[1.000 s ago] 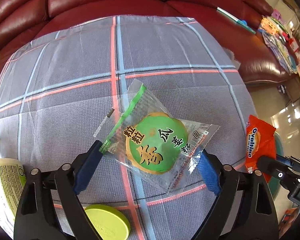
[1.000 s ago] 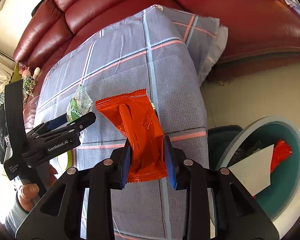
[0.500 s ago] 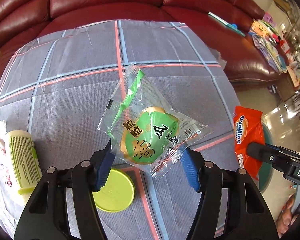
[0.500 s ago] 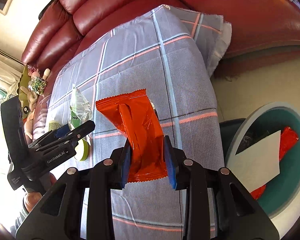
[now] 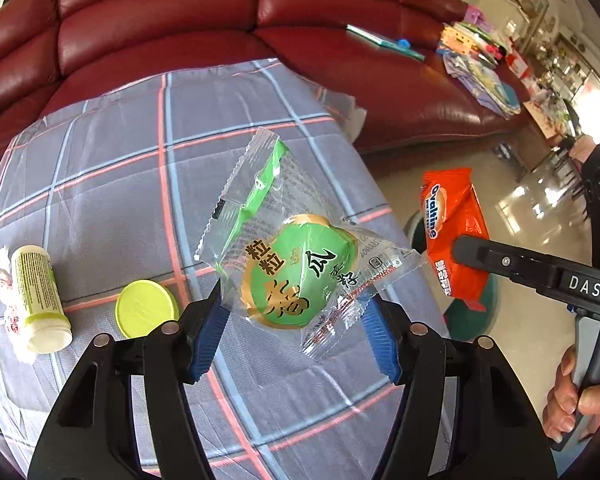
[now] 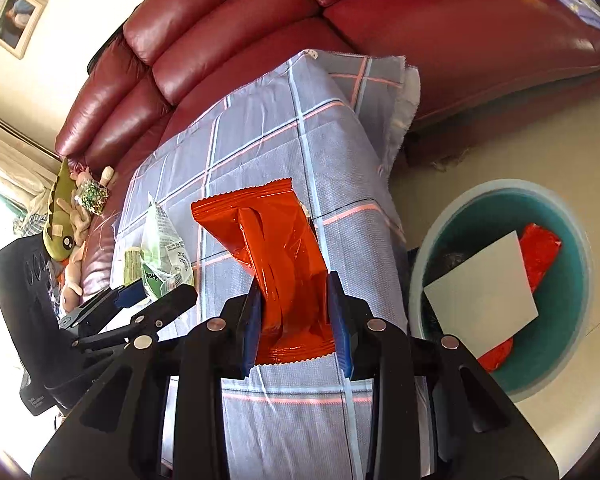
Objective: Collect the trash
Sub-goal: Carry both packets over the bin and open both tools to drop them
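The green snack packet, a clear wrapper with a green round label and Chinese characters, hangs in the air above the checked cloth, tilted with its crimped top edge up and to the left. The left gripper holds it by its lower part: the blue-padded jaws pinch the wrapper from both sides. In the right wrist view the same packet shows to the left, caught in the left gripper's jaws.

The orange Ovaltine packet stands upright between the right gripper's jaws, which are pressed onto its lower half so that the foil creases between the blue pads. From the left wrist view this packet is out past the right edge of the cloth, over the floor, with the right gripper reaching in from the right and the person's hand on its handle.

Below and to the right of the orange packet sits the teal bin on the floor, just beside the cloth-covered counter. Inside it lie a white sheet and a red wrapper.

On the cloth, left of the green packet, lie a yellow-green lid flat and a pale tube-shaped container on its side, with a crumpled wrapper touching it. A red leather sofa runs behind the counter, with stuffed toys at its left end.
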A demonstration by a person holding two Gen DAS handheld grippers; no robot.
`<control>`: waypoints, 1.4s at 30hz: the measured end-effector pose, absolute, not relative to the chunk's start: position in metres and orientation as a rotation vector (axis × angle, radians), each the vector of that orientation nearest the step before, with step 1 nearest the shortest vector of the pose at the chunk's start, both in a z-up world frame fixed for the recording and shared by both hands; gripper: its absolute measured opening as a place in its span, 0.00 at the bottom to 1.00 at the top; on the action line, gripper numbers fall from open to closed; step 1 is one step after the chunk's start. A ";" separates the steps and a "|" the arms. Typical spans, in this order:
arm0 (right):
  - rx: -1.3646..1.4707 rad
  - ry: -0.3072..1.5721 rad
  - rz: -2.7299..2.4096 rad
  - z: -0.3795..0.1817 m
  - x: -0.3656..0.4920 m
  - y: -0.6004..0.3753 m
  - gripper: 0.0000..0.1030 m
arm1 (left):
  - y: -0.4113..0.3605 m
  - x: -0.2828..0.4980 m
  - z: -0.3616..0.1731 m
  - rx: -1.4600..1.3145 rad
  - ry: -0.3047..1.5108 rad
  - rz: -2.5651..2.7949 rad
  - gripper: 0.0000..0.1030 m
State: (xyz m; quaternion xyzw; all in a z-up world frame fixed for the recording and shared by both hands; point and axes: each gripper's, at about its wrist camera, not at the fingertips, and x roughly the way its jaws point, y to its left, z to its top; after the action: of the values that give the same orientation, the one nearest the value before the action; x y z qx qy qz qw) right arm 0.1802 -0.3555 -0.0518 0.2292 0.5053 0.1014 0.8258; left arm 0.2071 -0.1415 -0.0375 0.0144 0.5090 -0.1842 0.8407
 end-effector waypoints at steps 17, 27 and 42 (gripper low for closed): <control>0.603 0.977 0.040 -0.049 0.096 -0.474 0.30 | -0.261 0.149 -0.037 0.179 1.078 -0.596 0.64; 0.645 0.994 -0.018 -0.068 0.092 -0.515 0.30 | -0.327 0.147 -0.064 0.262 1.133 -0.690 0.64; 0.662 1.037 -0.040 -0.088 0.113 -0.530 0.31 | -0.362 0.168 -0.093 0.290 1.188 -0.733 0.78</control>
State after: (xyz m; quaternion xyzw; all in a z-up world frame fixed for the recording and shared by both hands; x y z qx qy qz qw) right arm 0.1127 -0.5299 -0.0875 0.3105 0.4862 -0.0187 0.8166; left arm 0.1685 -0.3616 -0.0929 0.1332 0.5451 -0.3363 0.7563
